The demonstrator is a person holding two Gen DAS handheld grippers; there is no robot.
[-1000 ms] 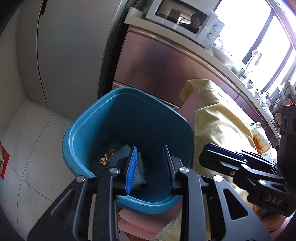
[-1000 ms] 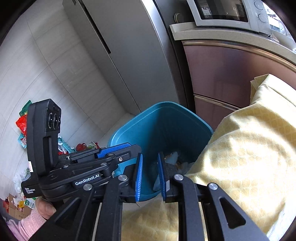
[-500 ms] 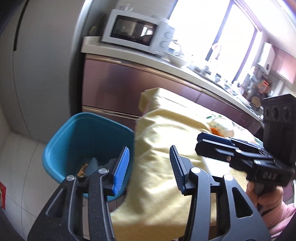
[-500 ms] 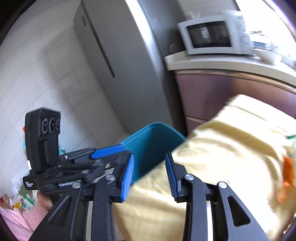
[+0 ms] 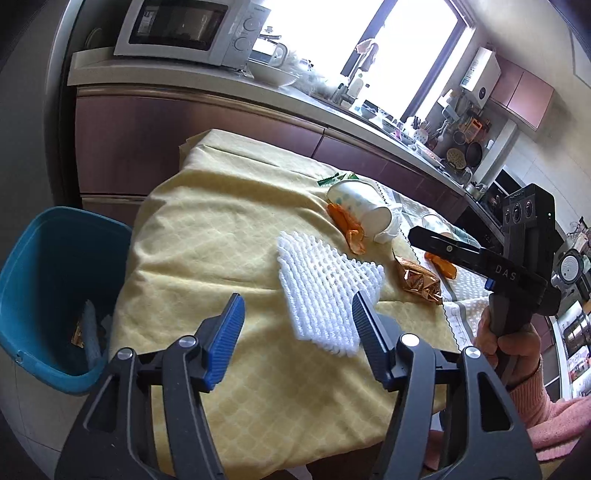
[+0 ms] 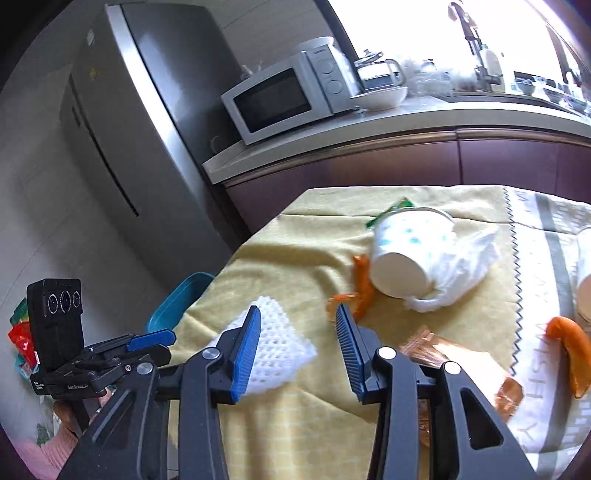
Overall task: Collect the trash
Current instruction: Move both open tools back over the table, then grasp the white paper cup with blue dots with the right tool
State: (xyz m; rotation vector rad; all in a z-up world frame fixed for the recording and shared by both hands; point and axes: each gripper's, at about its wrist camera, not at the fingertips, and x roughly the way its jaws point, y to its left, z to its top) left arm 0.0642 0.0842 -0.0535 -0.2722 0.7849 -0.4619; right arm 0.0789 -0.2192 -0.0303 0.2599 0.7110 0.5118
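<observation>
A white foam net (image 5: 325, 291) (image 6: 277, 350) lies on the yellow tablecloth (image 5: 221, 221), just beyond both grippers. My left gripper (image 5: 297, 314) hovers above the cloth with its jaws opening and nothing between them. My right gripper (image 6: 297, 317) is also opening and empty, near an orange peel (image 6: 360, 288). Further back are a tipped paper cup (image 5: 364, 206) (image 6: 402, 254), a copper foil wrapper (image 5: 419, 278) (image 6: 461, 358), a green wrapper (image 6: 391, 210) and a white plastic bag (image 6: 461, 266). The blue bin (image 5: 44, 258) (image 6: 177, 302) stands on the floor left of the table, with scraps inside.
A second orange peel (image 6: 570, 347) lies on a patterned white cloth (image 6: 546, 295) at the right. Behind the table runs a counter with a microwave (image 5: 184, 29) (image 6: 291, 96), beside a steel fridge (image 6: 140, 122). Colourful packets (image 6: 22, 339) lie on the floor.
Both grippers have swung right, from over the blue bin to above the table. Their jaws have spread wider. The foam net and other litter have come into view.
</observation>
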